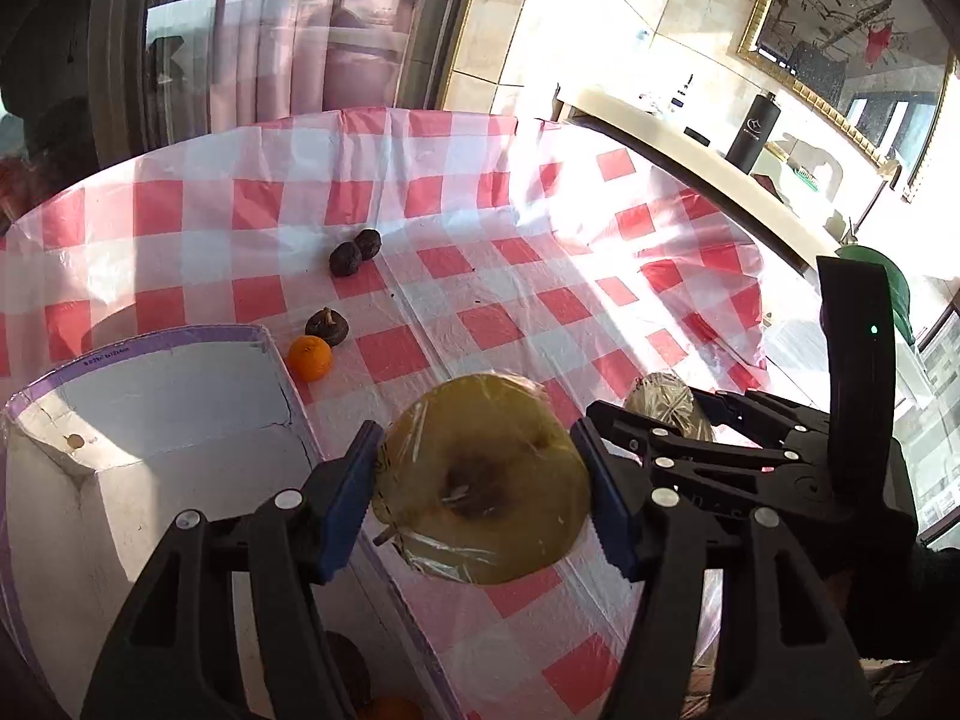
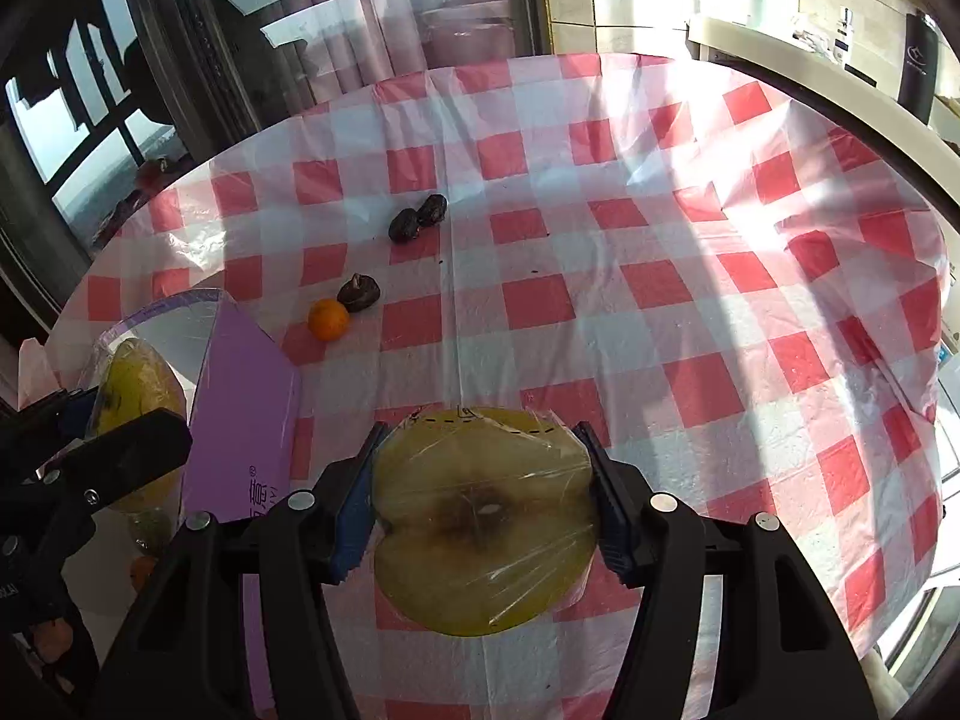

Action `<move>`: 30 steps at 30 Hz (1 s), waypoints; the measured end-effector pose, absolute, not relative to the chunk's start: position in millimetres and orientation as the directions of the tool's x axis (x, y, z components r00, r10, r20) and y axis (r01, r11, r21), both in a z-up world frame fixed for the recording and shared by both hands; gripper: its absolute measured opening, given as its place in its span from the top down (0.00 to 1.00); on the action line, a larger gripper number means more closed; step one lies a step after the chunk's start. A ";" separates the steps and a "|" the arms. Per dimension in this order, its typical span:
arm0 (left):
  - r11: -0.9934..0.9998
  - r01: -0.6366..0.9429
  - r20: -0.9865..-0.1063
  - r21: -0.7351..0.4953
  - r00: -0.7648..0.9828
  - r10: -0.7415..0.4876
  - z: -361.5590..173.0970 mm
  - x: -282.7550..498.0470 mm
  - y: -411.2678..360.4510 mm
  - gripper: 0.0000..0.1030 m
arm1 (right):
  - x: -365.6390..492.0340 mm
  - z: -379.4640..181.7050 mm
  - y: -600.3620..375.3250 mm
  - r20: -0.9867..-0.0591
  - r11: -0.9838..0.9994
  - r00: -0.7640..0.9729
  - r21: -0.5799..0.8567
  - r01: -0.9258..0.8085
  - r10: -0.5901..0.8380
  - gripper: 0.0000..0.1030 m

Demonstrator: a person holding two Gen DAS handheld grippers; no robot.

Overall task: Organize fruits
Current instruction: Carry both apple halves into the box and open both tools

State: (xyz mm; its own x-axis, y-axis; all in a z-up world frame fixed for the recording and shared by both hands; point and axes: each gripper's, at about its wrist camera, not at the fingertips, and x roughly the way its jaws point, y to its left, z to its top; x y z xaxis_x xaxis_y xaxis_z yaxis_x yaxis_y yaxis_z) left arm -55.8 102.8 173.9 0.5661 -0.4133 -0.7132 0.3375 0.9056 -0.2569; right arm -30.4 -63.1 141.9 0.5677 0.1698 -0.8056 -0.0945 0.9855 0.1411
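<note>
Hard sunlight from the right, glare on tablecloth point(image 2: 660, 276), fisheye-bent edges

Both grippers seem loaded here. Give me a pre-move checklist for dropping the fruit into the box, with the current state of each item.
1. Left gripper shut on a wrapped apple half: ok.
2. Right gripper shut on the second half: ok.
3. Box open with free floor space: ok.
4. Left half over the box: not ok in the left view, where it hangs past the box wall above the tablecloth.
5. Cling wrap intact on both halves: cannot tell.
6. Loose fruit left on the cloth, the orange and three dark pieces: not ok, still outside the box.
</note>
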 end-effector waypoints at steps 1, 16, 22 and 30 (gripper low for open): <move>0.913 0.307 -0.703 -0.270 0.585 -0.405 177.3 -55.0 116.1 0.38 | -25.9 149.1 -48.5 -0.796 0.981 0.574 0.145 -0.131 0.195 0.42; 0.927 -0.200 -0.766 -0.318 0.631 -0.127 143.3 -75.8 312.7 0.38 | -27.7 164.5 147.0 -0.797 0.776 0.438 0.059 -0.628 0.415 0.42; 0.938 -0.259 -0.824 -0.230 0.565 -0.046 118.3 -82.8 323.2 0.38 | -52.1 110.5 184.7 -0.900 0.645 0.328 -0.072 -0.761 0.287 0.42; 0.981 -0.167 -0.852 -0.098 0.524 0.004 103.5 -82.1 298.0 0.38 | -49.8 79.4 193.3 -0.947 0.610 0.265 -0.104 -0.786 0.179 0.42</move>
